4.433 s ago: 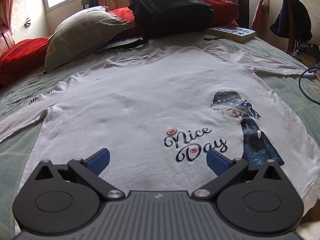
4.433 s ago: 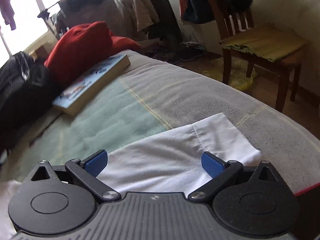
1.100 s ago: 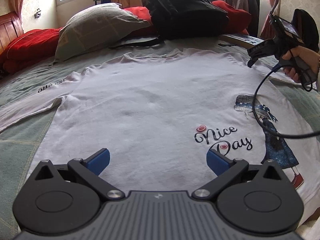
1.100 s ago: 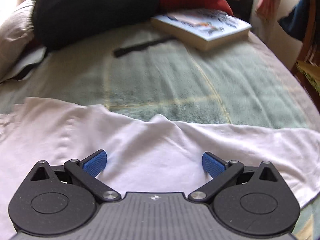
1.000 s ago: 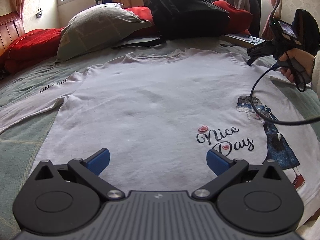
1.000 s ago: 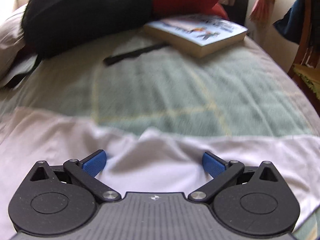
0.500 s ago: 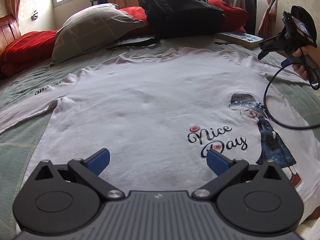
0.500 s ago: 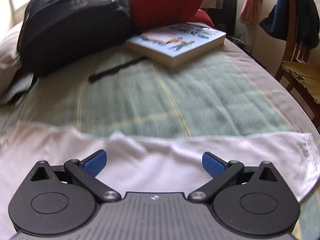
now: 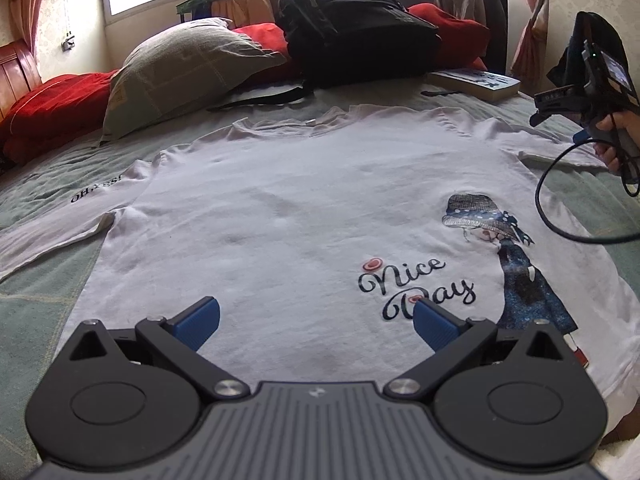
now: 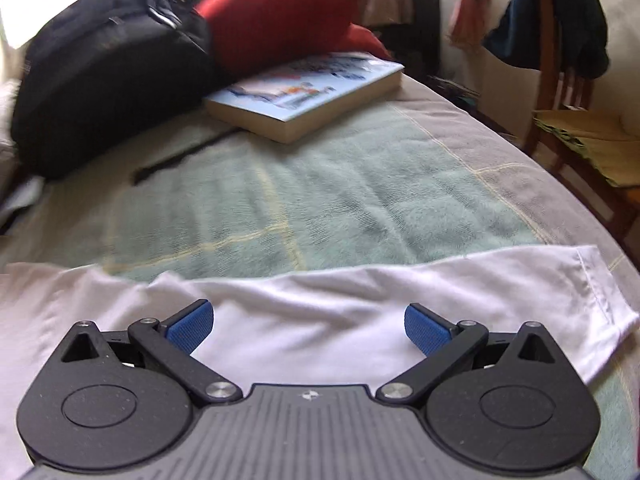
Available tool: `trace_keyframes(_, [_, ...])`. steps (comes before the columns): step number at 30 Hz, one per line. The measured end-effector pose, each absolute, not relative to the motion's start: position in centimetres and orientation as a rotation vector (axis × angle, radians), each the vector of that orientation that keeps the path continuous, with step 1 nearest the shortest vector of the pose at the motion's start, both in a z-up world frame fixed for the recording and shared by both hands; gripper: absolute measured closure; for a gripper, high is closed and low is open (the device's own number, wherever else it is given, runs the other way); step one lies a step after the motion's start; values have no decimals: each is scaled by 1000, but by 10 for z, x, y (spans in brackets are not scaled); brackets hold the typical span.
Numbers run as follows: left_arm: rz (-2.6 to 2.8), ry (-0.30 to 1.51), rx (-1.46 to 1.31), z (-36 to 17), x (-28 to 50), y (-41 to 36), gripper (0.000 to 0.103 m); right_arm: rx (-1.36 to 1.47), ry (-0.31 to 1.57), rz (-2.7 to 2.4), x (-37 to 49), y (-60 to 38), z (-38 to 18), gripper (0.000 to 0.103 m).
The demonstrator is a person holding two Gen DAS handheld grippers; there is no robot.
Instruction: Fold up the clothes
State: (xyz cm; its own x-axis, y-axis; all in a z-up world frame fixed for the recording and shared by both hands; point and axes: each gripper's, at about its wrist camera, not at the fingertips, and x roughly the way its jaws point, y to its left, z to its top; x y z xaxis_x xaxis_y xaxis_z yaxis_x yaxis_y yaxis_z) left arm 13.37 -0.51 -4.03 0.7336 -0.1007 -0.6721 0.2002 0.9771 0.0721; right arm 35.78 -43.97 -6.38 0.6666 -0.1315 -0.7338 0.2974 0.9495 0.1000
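A white long-sleeved shirt with a "Nice Day" print lies flat, front up, on the bed. My left gripper is open and empty above its lower hem. My right gripper is open and empty just above the shirt's right sleeve, whose cuff lies to the right. The right gripper also shows in the left wrist view, held in a hand over that sleeve.
A black backpack, a grey pillow and red cushions lie at the head of the bed. A book lies beyond the sleeve. A wooden chair stands beside the bed. A black cable hangs over the shirt.
My right gripper has moved right along the sleeve towards the cuff. My left gripper has stayed over the hem, shifting only slightly. Both stay open.
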Motion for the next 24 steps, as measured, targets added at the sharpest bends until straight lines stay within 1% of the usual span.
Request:
trace_keyframes(9, [-214,741,186,-44,125,-27,1,309,745,-201,299,-473,-61,0])
trace_keyframes(15, [-209,738,204,-41,122,-37,1,493,647,-306,274,-537,-49,0])
trace_keyframes(19, [-231,729,234,-38,118,-48,1,464,640,-254,299,-551,-47,0])
trace_keyframes(24, [-215,730,250,-36,114,-54,1,424,673,-183,327,-570,-65,0])
